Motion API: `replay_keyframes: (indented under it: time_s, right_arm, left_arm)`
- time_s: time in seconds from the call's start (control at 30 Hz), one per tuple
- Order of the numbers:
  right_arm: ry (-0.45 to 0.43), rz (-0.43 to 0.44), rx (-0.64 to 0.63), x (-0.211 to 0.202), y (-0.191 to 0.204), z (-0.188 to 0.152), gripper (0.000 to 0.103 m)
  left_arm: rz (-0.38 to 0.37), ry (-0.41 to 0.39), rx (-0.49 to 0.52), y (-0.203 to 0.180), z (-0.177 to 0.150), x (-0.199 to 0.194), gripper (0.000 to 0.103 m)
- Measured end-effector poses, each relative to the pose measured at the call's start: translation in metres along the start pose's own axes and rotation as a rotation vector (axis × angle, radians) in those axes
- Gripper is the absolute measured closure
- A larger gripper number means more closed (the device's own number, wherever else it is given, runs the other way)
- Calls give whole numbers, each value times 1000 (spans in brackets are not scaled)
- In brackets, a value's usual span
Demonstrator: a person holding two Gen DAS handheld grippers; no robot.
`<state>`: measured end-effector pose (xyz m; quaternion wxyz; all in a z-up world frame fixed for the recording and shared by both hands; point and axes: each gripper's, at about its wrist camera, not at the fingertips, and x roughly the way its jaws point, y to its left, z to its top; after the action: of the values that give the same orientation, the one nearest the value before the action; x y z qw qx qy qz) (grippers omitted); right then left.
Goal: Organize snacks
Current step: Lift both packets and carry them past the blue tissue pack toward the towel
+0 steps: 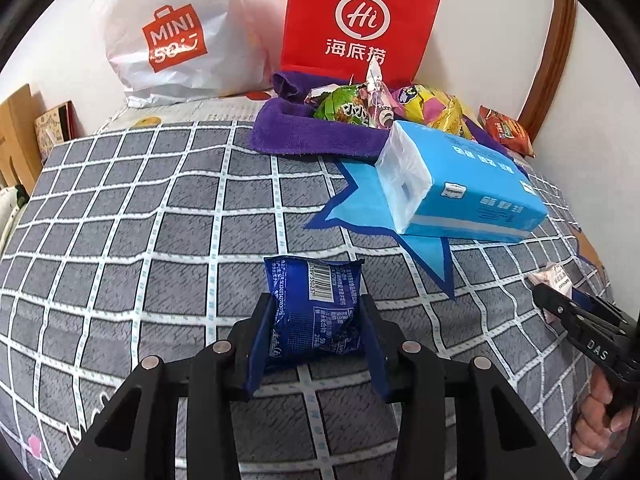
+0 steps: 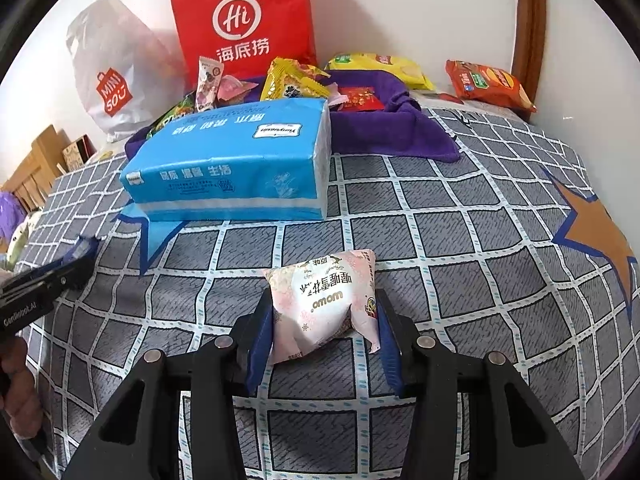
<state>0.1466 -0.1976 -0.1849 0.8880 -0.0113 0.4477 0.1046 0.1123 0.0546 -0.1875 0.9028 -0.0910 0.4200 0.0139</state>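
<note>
I have the left gripper (image 1: 314, 320) clamped on a dark blue snack packet (image 1: 314, 312) and the right gripper (image 2: 322, 320) clamped on a pale pink snack pouch (image 2: 324, 304), both held just over the checked bedspread (image 1: 120, 240). Both wrappers are puffy and slick, so a hard squeeze may burst one and a jerk may let it squirt out forward. The blue tissue pack (image 2: 232, 160) lies between me and the snack pile on the purple cloth (image 2: 420, 136); swinging low, I would clip its near edge. There is open room to the left on the bedspread and to the right of the tissue pack. Whether either packet touches the bedspread, I cannot quite tell.
</note>
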Motion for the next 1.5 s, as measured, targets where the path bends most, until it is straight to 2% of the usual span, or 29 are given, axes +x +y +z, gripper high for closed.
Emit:
replay_keyframes:
  time_s: [0.13,0.4,0.6,0.73,0.9,1.17,1.5]
  right_arm:
    - [-27,-11,12,-10,-1,0,57]
    - [-80,-11,-13,-57,12,11,57]
    - [-137,-32,-52,-97,24,25,57]
    - [-163,-51,-47,-117,26,41,57]
    - [-176,-59,-29,-132,24,59,57]
    - [-176,-50,9,-136,18,95,57]
    - [-203,-41,1,-124,14,139,57]
  left_arm:
    - [-42,6,-37,3,-1,-16,64]
    - [-105,-5,-37,-10,2,-59,64]
    - [-157,-31,-8,-27,20,-88,64]
    - [-217,-29,-4,-38,34,-102,64]
    - [-238,-50,33,-52,50,-114,64]
    - [-266,-37,31,-62,82,-111,64]
    - [-254,-28,33,-63,125,-93,64]
